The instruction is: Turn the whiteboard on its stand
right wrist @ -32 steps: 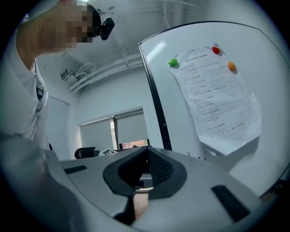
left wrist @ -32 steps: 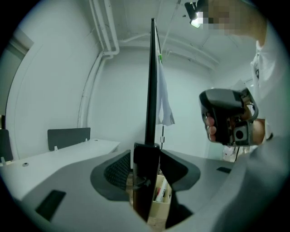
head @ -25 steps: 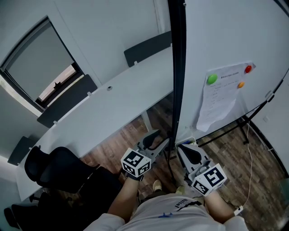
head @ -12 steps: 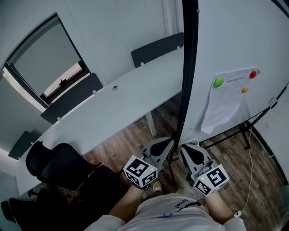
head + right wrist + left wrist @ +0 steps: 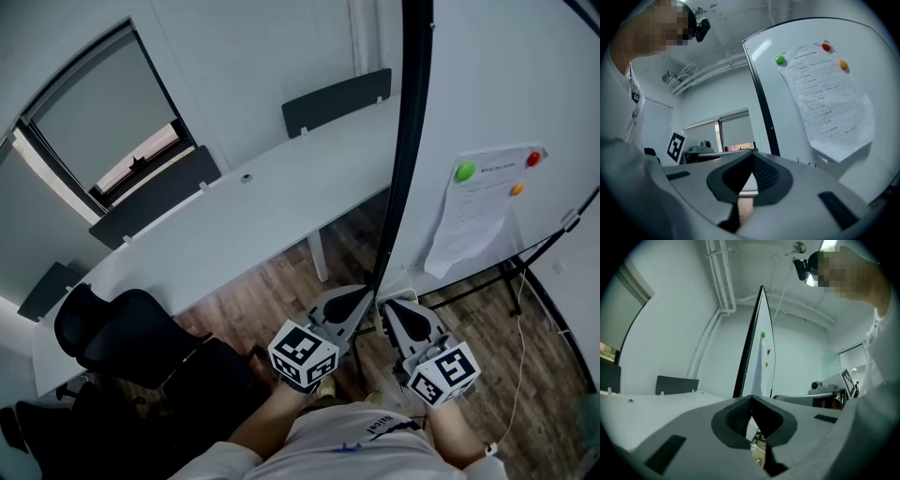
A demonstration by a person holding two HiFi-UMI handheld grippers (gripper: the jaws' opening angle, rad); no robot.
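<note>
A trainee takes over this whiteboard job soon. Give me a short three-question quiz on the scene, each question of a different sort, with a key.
1. Multiple choice: how many magnets pin the paper sheet to the whiteboard? A two, B three, C four.
2. True or false: the left gripper has its jaws wide apart.
3. Fill in: in the head view, the long white table lies to the ___ of the whiteboard's black edge.

Key: 1 B. 2 false, the jaws are together. 3 left.
</note>
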